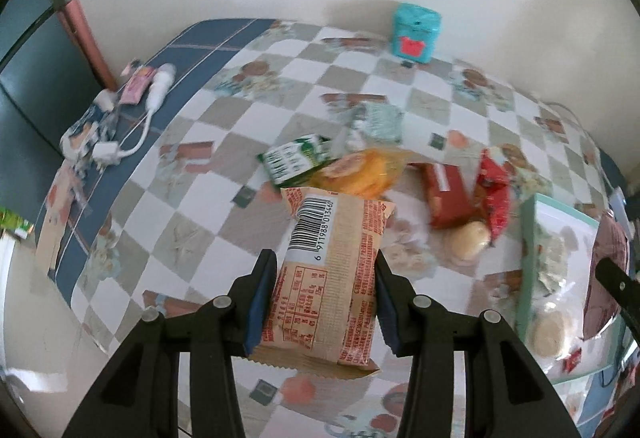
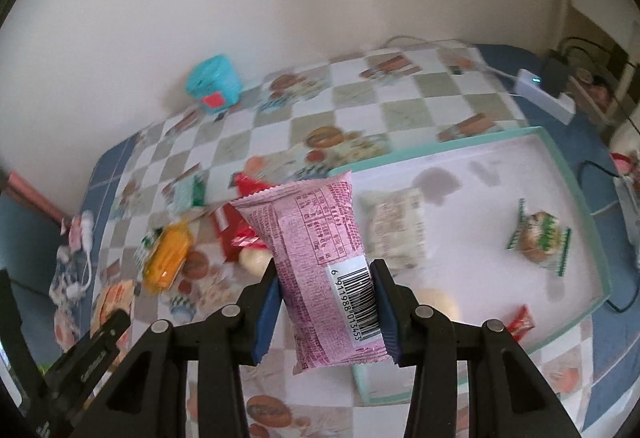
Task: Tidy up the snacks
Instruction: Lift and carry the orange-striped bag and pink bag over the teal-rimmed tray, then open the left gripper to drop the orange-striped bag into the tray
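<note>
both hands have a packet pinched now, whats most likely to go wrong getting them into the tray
1. The right gripper pinches the pink packet near its lower end only, so the puffy pack could swing or slip out.
2. The left gripper with the beige packet must cross the loose snack pile to reach the tray, and could knock something.
3. Both packets heading for that tray may collide.

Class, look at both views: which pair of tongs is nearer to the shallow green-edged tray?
Right. The right tongs, shut on a pink packet, hang over the tray at its near edge. The left tongs, holding a beige packet, are beside it, over the checked cloth.
</note>
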